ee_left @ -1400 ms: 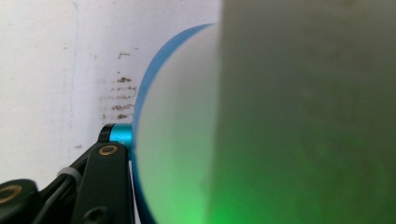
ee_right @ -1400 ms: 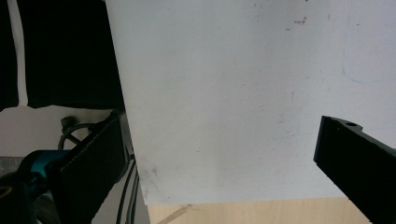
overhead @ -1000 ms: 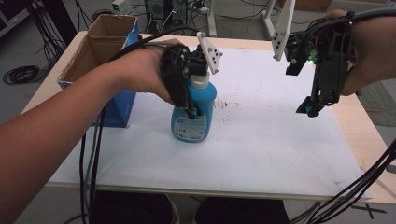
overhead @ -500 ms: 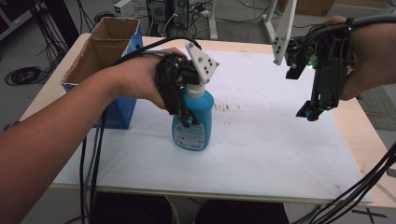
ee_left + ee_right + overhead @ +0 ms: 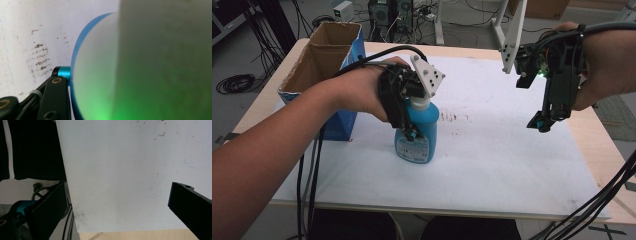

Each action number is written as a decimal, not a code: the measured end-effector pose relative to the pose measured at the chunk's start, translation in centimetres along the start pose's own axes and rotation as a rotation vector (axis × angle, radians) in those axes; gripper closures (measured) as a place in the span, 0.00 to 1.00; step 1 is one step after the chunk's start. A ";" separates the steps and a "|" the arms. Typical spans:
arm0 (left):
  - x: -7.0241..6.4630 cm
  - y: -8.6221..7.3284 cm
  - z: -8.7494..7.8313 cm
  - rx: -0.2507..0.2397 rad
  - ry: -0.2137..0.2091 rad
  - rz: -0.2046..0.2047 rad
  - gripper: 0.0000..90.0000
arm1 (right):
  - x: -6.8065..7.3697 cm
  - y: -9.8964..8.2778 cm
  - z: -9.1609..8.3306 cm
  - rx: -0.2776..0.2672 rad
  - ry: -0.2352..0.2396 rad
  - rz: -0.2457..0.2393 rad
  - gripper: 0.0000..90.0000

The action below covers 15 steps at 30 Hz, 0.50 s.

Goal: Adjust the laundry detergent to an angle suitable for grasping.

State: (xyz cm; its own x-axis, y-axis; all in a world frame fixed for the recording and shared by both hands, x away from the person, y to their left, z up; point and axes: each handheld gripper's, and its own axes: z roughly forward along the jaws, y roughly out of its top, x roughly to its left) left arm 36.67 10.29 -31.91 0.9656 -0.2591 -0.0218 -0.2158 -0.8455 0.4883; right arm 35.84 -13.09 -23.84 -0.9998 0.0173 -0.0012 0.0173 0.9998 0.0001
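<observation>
open brown cardboard box with blue sides (image 5: 328, 65): standing at the table's far left edge | white sheet covering the wooden table (image 5: 492, 165): brownish smudges (image 5: 455, 118) near its middle | black cable coil (image 5: 234, 82): on the floor, left of the table

Even, soft indoor light, faint shadows, spray bottle (image 5: 150, 62) blurred and green-tinted close to the left gripper camera
</observation>
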 end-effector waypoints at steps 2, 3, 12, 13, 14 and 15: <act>-0.1 0.1 0.0 0.005 0.002 -0.006 0.48 | 0.1 0.1 0.0 0.002 0.001 0.003 0.02; -0.1 0.1 0.0 0.002 0.001 -0.011 0.47 | 0.1 0.2 0.0 0.000 0.001 -0.001 0.02; -0.3 0.2 -0.5 -0.014 -0.003 -0.032 0.38 | 0.1 0.4 0.1 0.003 0.000 -0.009 0.02; -0.3 0.2 -0.5 -0.014 -0.002 -0.037 0.38 | 0.0 0.5 0.1 0.003 0.000 -0.009 0.02; -0.3 0.2 -0.6 -0.014 0.001 -0.045 0.38 | 0.0 0.5 0.1 0.002 0.000 -0.009 0.02; -0.3 0.1 -0.7 -0.013 -0.001 -0.049 0.37 | 0.0 0.5 0.1 0.002 0.000 -0.010 0.02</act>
State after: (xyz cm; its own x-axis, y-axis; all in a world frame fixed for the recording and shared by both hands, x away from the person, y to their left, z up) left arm 36.47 10.55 -31.24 0.9748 -0.2184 -0.0465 -0.1668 -0.8508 0.4983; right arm 35.83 -12.61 -23.95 -1.0000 0.0073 -0.0008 0.0073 1.0000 -0.0021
